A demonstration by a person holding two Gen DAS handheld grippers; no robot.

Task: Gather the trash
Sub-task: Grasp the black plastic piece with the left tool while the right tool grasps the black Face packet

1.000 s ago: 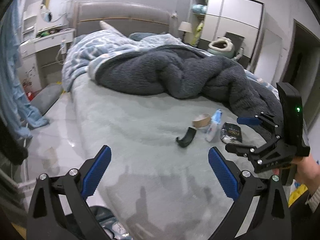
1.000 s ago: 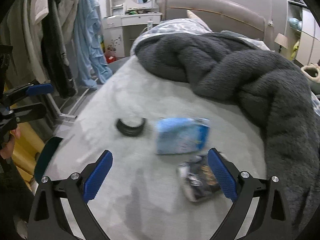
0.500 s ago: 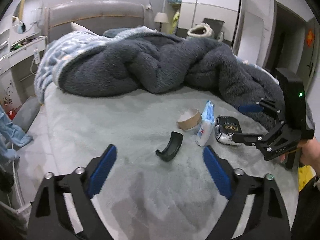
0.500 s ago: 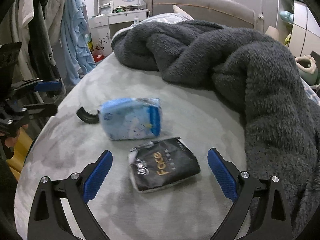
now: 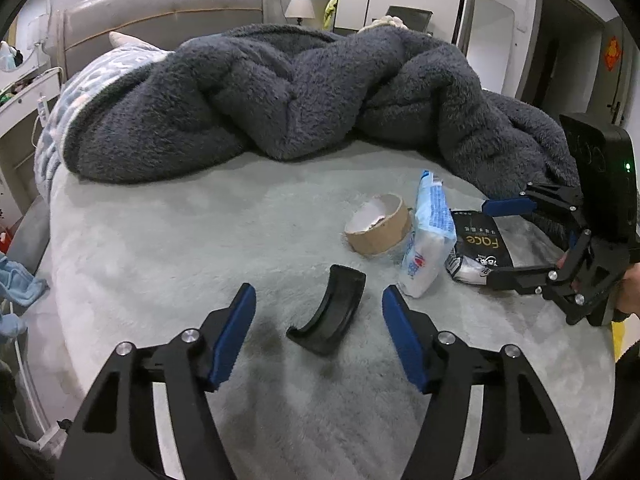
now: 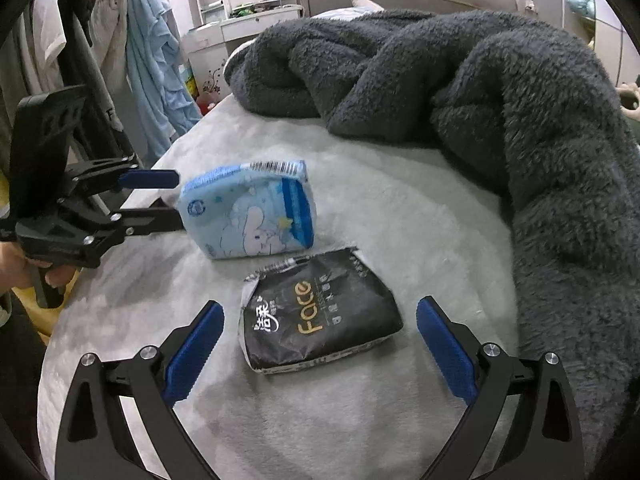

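A curved black plastic piece (image 5: 329,315) lies on the grey bed cover, between the fingers of my open left gripper (image 5: 319,318). Behind it sit a brown cardboard tape core (image 5: 378,225), a blue tissue pack (image 5: 428,242) standing on edge, and a black tissue pack marked "Face" (image 5: 478,250). My open right gripper (image 6: 320,338) straddles the black pack (image 6: 318,326); the blue pack (image 6: 250,216) lies just beyond it. The right gripper also shows in the left wrist view (image 5: 500,244), and the left gripper in the right wrist view (image 6: 166,196).
A bunched dark grey fleece blanket (image 5: 288,92) covers the far half of the bed and runs along the right side (image 6: 560,152). Clothes (image 6: 156,60) hang left of the bed, beside a white dresser (image 6: 244,28). A wardrobe and doorway (image 5: 560,60) stand behind.
Both grippers have moved forward and down onto the bed. The black curved piece now sits between the left fingers, and the black pack between the right fingers. Both stay open.
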